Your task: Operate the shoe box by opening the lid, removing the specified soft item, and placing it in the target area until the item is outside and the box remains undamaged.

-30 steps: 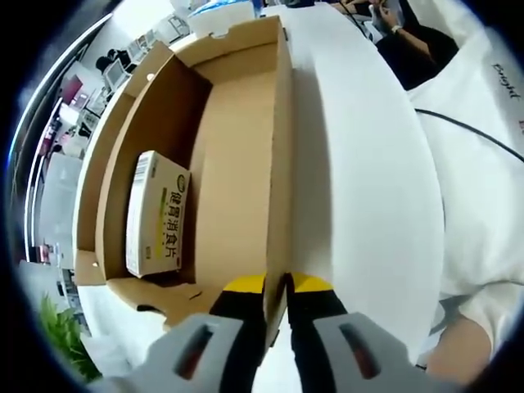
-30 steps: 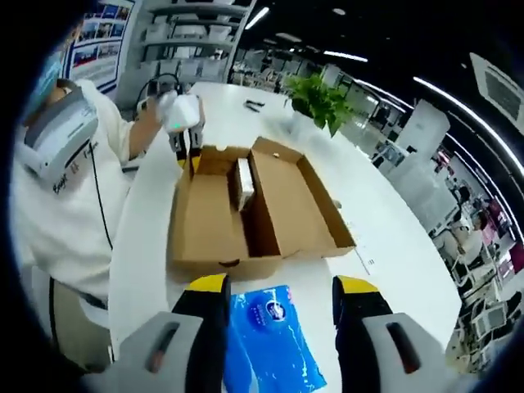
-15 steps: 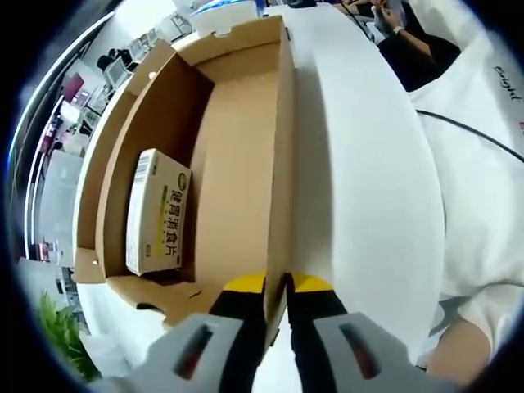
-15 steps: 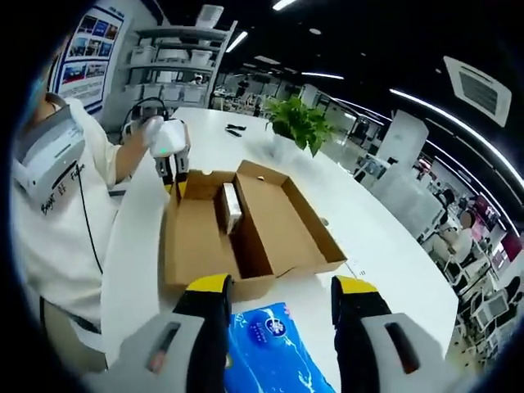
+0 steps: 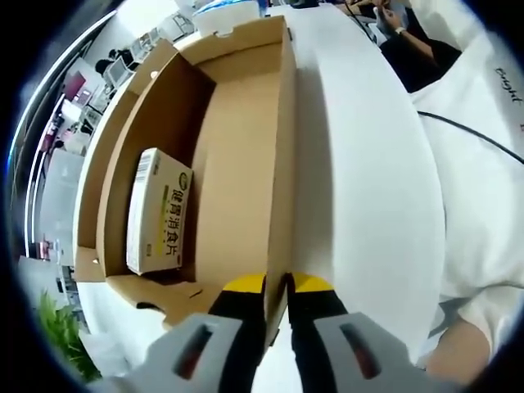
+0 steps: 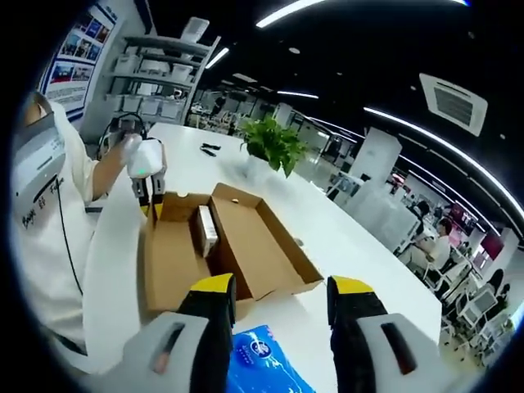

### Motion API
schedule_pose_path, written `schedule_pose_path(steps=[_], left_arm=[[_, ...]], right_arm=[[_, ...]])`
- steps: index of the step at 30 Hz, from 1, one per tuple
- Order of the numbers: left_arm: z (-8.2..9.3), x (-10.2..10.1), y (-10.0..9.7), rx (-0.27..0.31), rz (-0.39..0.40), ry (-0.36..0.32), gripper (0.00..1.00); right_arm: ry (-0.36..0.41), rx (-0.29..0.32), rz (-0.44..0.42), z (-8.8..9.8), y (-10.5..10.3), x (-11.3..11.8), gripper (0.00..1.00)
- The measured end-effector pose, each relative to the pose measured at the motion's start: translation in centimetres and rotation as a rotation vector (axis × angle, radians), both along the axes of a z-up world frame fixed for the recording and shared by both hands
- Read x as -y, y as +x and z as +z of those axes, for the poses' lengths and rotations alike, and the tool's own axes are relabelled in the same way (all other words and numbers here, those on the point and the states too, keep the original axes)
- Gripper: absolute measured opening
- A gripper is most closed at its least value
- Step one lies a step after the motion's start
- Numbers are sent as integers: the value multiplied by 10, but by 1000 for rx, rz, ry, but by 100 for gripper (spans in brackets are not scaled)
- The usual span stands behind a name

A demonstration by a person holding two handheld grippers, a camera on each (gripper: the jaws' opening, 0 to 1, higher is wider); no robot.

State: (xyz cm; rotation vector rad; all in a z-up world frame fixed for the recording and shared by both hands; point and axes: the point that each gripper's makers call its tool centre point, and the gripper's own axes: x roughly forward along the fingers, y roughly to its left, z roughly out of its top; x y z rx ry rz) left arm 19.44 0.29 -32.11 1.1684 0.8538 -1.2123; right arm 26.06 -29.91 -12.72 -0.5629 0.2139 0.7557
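Right gripper view: you have raised and drawn back your right gripper (image 6: 277,307) over the last second, so the white table (image 6: 344,246) and the open shoe box (image 6: 217,250) now sit smaller and further off, and the blue soft pack (image 6: 260,368) has slid to the bottom edge between the jaws. The jaws stand wide apart; whether they bear on the pack cannot be told, since its sides are hidden. The pack is outside the box, just beside its near end wall, so removal appears complete.

The left gripper (image 5: 277,288) has not moved: its jaws remain closed narrow on the edge of the box lid (image 5: 282,164), holding it open. A small yellow-and-white carton (image 5: 157,211) stays on edge against the inner wall.

Judgement: confirm the pack lies in the target area, then release the lid gently to avoid creasing it.
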Motion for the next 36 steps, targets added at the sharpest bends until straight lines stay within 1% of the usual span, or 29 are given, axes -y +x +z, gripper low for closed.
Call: schedule_pose_path(steps=[1,4,6,9,10,11,13,14,15,17,18,20,21,23,24,26,28,30,32,33,35,36], left_arm=[[0,0,0,0,0,-1,9],[0,0,0,0,0,-4,9],[0,0,0,1,-1,-3,9],[0,0,0,1,-4,1,9],[0,0,0,1,-4,1,9],[0,0,0,1,-6,-2,9],[1,0,0,-2,-5,-3,9],[1,0,0,-3,-4,-3,9],[0,0,0,-5,-2,-2,9],[0,0,0,-5,-3,1,9],[0,0,-1,-7,-2,1,9],[0,0,-1,-7,-3,1,9],[0,0,-1,-7,-3,1,9],[0,0,-1,-6,-4,0,9],[0,0,-1,-4,-5,-1,9],[1,0,-1,-1,-7,-2,9],[1,0,-1,0,-10,-5,9],[1,0,-1,-3,-9,-8,9],[1,0,-2,-7,-7,-8,9],[1,0,-2,-7,-7,-6,9],[1,0,-1,-7,-8,-6,9],[1,0,-1,-6,-9,-7,9]], right_arm=[[1,1,2,0,0,0,43],[17,-26,2,-4,-2,-2,44],[7,-21,-22,-7,0,0,43],[28,-10,-41,-5,1,2,41],[47,15,-59,-1,2,2,41],[85,57,-80,7,3,3,41],[173,77,-103,17,2,2,42],[197,78,-88,19,-1,-1,43],[214,81,-96,21,-1,-1,44],[216,108,-126,24,-1,2,44],[225,100,-148,23,0,4,44],[244,98,-140,24,0,0,44],[250,82,-158,22,0,0,44],[244,114,-160,23,1,-5,44],[245,105,-169,22,2,-7,44],[245,125,-182,22,3,-10,43],[256,121,-204,22,5,-10,42],[303,101,-222,21,5,-13,41],[327,152,-242,27,5,-13,38],[329,146,-246,26,5,-14,37],[357,147,-221,26,2,-21,38],[364,136,-215,25,1,-23,38]])
